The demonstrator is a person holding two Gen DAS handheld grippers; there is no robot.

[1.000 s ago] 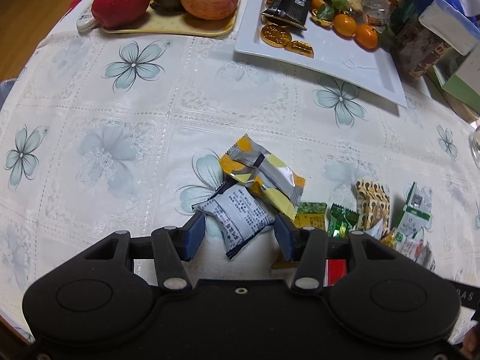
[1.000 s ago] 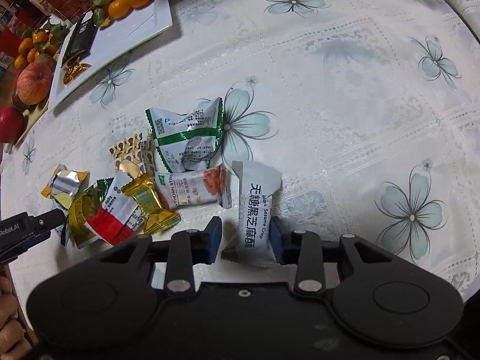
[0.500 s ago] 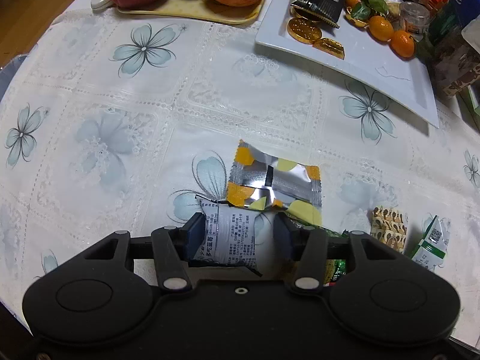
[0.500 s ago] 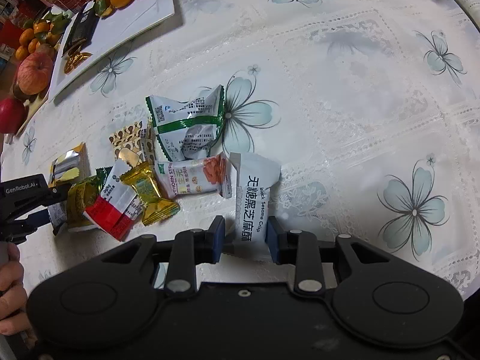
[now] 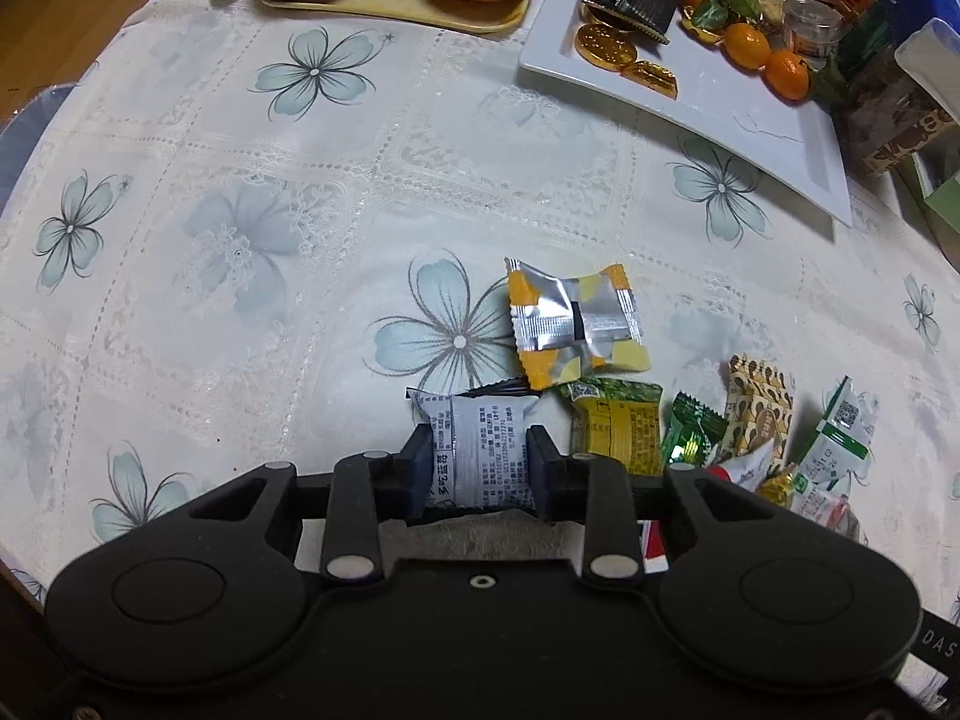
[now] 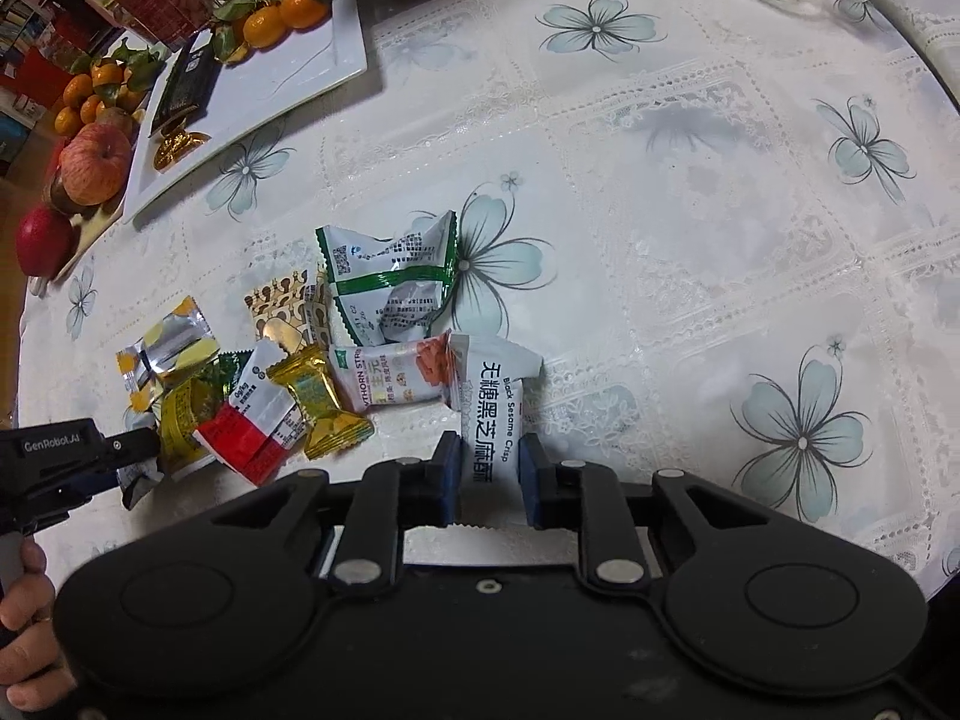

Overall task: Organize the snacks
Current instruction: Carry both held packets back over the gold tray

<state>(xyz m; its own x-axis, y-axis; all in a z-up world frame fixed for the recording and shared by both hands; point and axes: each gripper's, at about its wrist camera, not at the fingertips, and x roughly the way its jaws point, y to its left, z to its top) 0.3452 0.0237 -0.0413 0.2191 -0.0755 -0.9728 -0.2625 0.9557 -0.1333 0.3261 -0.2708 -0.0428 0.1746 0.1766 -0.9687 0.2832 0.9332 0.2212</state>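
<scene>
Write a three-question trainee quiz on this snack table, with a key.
1. True or false: the left gripper is closed on the grey-white snack packet.
2. Which packet sits between the right gripper's fingers? A) Black Sesame Crisp packet B) green-striped white packet C) red-and-white packet
3. Fill in: the gold foil coins lie on the white rectangular ____.

Key: 1 true, its jaws have just been closing and both pads press the packet; 2 A; 3 plate.
</scene>
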